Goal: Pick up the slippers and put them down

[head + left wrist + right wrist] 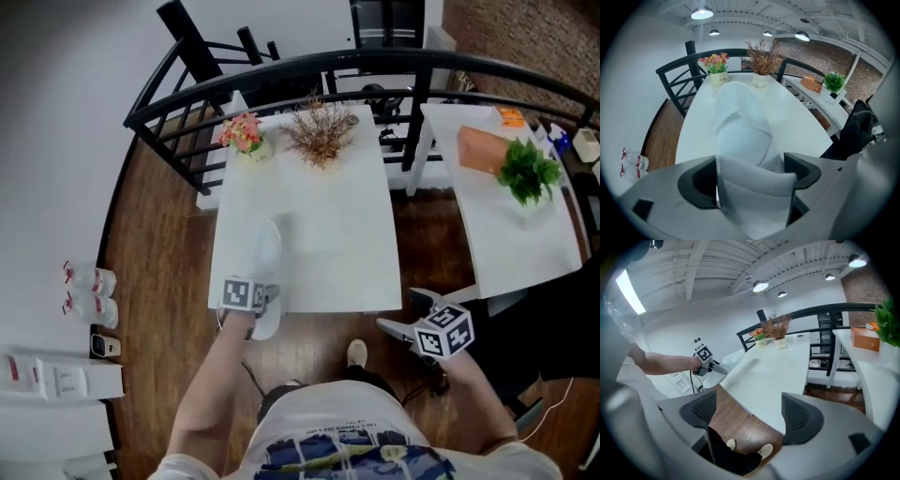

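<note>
The slipper (266, 255), white, was clamped at its heel between the jaws of the left gripper (246, 298), its toe pointing toward 12 o'clock over the near edge of the white table (337, 234). The right gripper (405, 311) hung off the table's 5 o'clock corner, its jaws wide apart and empty.

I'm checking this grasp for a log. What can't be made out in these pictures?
- Near end of the slipper: left gripper view, hidden behind the left tool.
- Grip point, head view: hidden under the tool's marker cube.
- Print on the orange box: too small in all views.
</note>
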